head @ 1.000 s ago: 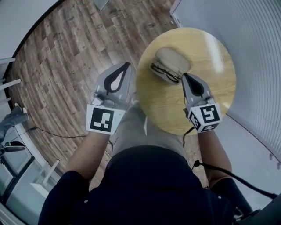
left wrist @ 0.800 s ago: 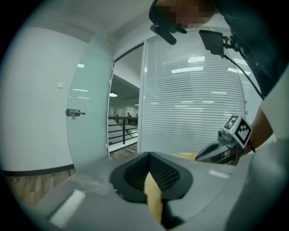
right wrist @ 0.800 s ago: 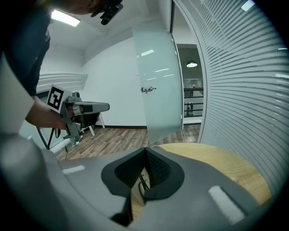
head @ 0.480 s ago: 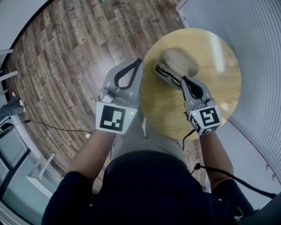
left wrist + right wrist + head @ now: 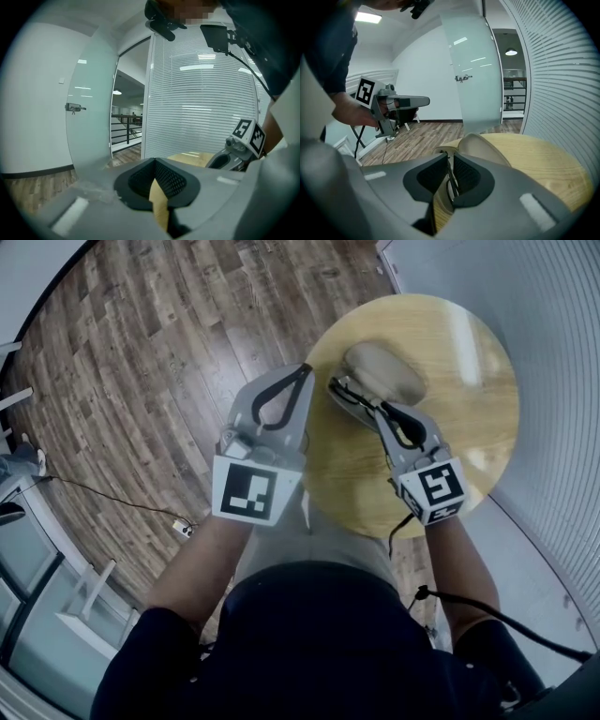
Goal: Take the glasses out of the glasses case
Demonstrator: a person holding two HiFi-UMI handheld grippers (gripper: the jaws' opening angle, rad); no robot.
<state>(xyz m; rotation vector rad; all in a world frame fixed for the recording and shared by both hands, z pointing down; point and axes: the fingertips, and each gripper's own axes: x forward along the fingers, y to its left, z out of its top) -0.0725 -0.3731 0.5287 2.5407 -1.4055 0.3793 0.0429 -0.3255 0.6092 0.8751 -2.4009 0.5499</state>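
An open beige glasses case (image 5: pixel 382 367) lies on the round wooden table (image 5: pixel 450 437), and dark-framed glasses (image 5: pixel 349 397) rest in its lower half. My right gripper (image 5: pixel 378 407) points into the case's near side. Its jaws have just been opening, and in the right gripper view (image 5: pixel 450 157) a narrow gap shows between them, with the thin dark frame of the glasses (image 5: pixel 451 183) in that gap and the case lid (image 5: pixel 480 147) behind. My left gripper (image 5: pixel 305 369) hangs at the table's left edge, beside the case and apart from it. It (image 5: pixel 154 160) is shut with nothing in it.
A wall of white blinds (image 5: pixel 562 381) runs close along the table's right side. Wooden floor (image 5: pixel 141 381) spreads to the left, with a cable and a plug (image 5: pixel 183 529) on it. A frosted glass door (image 5: pixel 476 70) stands beyond the table.
Both grippers came down toward the table. The right one advanced from short of the case to the glasses at its near side, and its jaws parted a little. The left one closed in on the table's left edge.
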